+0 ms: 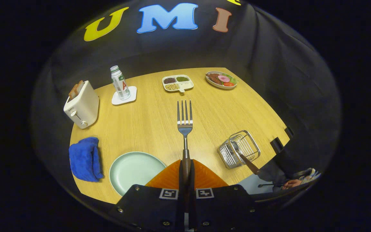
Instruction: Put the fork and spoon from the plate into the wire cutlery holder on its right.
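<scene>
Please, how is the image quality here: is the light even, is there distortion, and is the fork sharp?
Gripper view: strong fisheye bend curves the wooden table edges; light is brightest mid-table and fades toward the rim; the fork, clamped in the hand-held gripper, is sharp with small glints on its tines; the wire cutlery holder also glints; shadows are soft.

**Where things sit on the table**

The fork [185, 120] juts forward, clamped between the fingers of the gripper [185, 170]. The plate [130, 170] lies just left of them, a cloth [85, 158] further left. The wire cutlery holder [239, 149] stands to the right, a handle leaning out of it. Beyond: toaster [81, 104], bottle [120, 82] on a coaster [125, 96], a divided dish [177, 83] and a food plate [221, 79].
</scene>
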`<state>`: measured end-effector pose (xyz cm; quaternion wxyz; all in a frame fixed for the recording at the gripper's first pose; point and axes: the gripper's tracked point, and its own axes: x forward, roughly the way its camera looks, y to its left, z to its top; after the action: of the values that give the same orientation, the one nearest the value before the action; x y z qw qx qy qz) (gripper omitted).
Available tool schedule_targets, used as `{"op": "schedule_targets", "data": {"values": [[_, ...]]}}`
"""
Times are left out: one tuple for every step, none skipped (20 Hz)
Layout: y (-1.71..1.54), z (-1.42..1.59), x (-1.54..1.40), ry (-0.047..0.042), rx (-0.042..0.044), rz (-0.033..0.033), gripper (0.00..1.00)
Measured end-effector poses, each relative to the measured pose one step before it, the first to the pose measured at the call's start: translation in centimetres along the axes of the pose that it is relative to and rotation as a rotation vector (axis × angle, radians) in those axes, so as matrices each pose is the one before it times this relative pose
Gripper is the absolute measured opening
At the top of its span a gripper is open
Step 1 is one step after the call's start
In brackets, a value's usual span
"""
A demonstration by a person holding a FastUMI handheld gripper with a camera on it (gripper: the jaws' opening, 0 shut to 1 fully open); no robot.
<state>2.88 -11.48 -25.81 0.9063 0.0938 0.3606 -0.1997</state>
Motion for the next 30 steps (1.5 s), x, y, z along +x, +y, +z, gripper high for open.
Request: {"op": "schedule_targets", "data": {"values": [[-0.744,-0.037,0.093,0.00707,0.02069,-0.01204,0.06],[-0.693,-0.067,0.219,0.00804,0.01977,-0.01337,0.06],[-0.891,-0.062,0.255,0.01102,0.02046,-0.01864,0.06],[-0.850,-0.197,0.163,0.01073,0.01591,-0.01637,0.06],[-0.944,-0.148,0.187,0.01483,0.01718,-0.01913,0.06],[-0.840,-0.349,0.212,0.01907,0.01549,-0.01633,0.06],[-0.944,-0.366,0.378,0.02484,0.01499,-0.01820,0.06],[-0.739,-0.177,0.388,0.01631,0.01722,-0.01285,0.06],[-0.733,-0.135,0.371,0.01607,0.02261,-0.01312,0.06],[-0.697,-0.279,0.408,0.01927,0.02464,-0.01085,0.06],[-0.615,-0.202,0.249,0.01669,0.01803,-0.00828,0.06],[-0.565,-0.201,0.265,0.01815,0.01751,-0.00680,0.06],[-0.407,-0.142,0.194,0.01695,0.01333,-0.00397,0.06],[-0.334,-0.042,0.288,0.01308,0.01233,-0.00089,0.06],[-0.156,0.049,0.199,0.01349,0.00832,0.00202,0.06],[0.046,-0.032,0.111,0.01081,0.00444,0.00377,0.06],[-0.054,-0.101,0.094,0.01623,0.00119,0.00306,0.06],[-0.082,-0.025,0.115,0.01308,-0.00132,0.00091,0.06],[-0.201,-0.129,0.149,0.01781,-0.00226,-0.00573,0.06],[-0.216,-0.176,0.037,0.01314,-0.00251,-0.00932,0.06],[-0.107,0.025,-0.018,0.01028,-0.00111,-0.00631,0.06],[-0.018,-0.035,0.057,0.00759,0.00250,0.00108,0.06],[0.113,0.018,-0.010,0.00767,0.00274,0.00532,0.06],[0.078,-0.158,0.031,0.00927,0.00163,0.00606,0.06],[-0.033,-0.029,-0.101,0.01000,-0.00089,0.00396,0.06],[-0.020,0.046,0.250,0.00500,-0.00130,0.00609,0.06],[0.009,0.152,-0.119,0.00272,0.00105,0.00382,0.08],[0.089,0.204,-0.007,-0.00547,0.00129,0.00334,0.08],[-0.155,0.195,-0.171,-0.00393,-0.00489,-0.00607,0.11],[-0.342,0.233,-0.010,-0.00396,-0.00663,-0.01297,0.11]]}}
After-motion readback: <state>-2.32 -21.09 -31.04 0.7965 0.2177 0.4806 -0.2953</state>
